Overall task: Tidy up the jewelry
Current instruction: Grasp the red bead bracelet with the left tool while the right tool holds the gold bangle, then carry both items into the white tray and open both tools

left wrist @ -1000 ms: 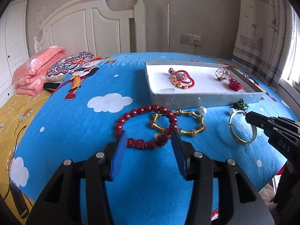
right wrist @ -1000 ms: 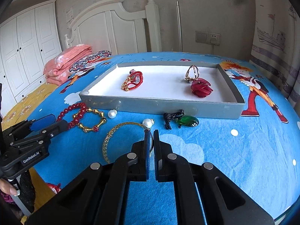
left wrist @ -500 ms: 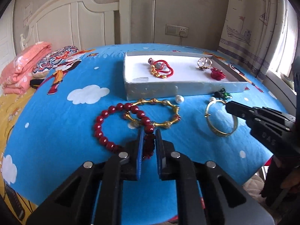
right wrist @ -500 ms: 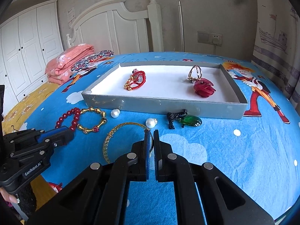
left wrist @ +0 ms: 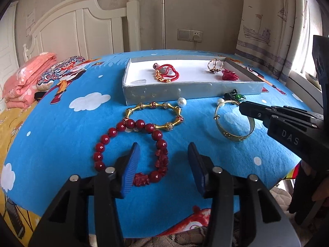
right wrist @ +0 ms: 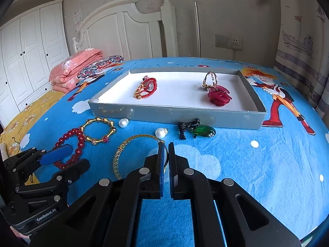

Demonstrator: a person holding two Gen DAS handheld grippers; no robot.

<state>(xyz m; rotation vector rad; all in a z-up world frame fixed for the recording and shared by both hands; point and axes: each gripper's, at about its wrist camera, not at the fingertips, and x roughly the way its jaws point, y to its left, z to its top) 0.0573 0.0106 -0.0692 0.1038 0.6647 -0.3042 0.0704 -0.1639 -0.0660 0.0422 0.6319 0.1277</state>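
A red bead bracelet lies on the blue bedspread, overlapping a gold link bracelet. My left gripper is open, its blue pads on either side of the red bracelet's near part. My right gripper is shut on the rim of a gold bangle, which rests on the bed; the bangle also shows in the left wrist view. A grey tray with a white floor holds a red cord bracelet, a gold ring and a red flower piece.
Two pearls and a green pendant on a black cord lie in front of the tray. Folded pink bedding and a patterned pillow lie at the far left by the white headboard. The bed's edge is just below my grippers.
My left gripper shut on the red bracelet half a second ago, then opened; the bracelet now lies between its pads, shifted and stretched. My right gripper stayed shut on the bangle.
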